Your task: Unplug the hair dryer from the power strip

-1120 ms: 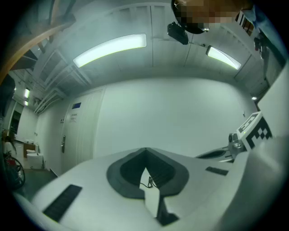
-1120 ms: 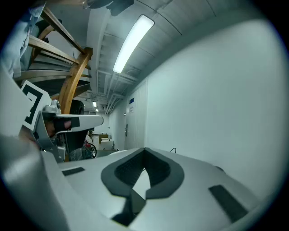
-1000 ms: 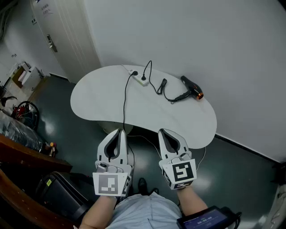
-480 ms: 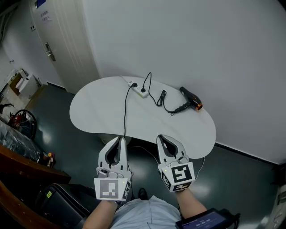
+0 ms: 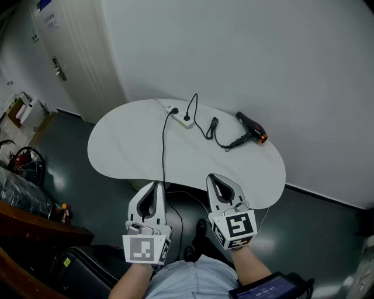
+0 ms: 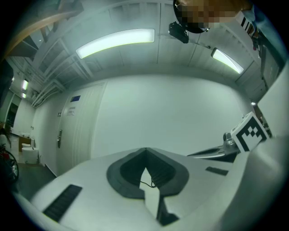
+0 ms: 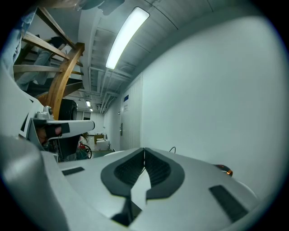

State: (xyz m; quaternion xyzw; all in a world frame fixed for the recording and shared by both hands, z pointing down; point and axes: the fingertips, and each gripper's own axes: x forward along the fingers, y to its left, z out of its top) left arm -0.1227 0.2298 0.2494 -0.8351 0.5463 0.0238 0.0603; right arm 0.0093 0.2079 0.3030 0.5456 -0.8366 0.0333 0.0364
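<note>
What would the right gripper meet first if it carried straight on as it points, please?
The right gripper would likely meet the hair dryer's cord on the table, or pass above to the wall; height unclear.

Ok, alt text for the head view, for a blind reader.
The left gripper and right gripper, both shut and empty, hover side by side just short of a white table. On its far side a black hair dryer lies with its cord plugged into a white power strip.

No text can be read: the blue sign and the paper notice on the door are too small, and the lit screen shows only blurred lines
</note>
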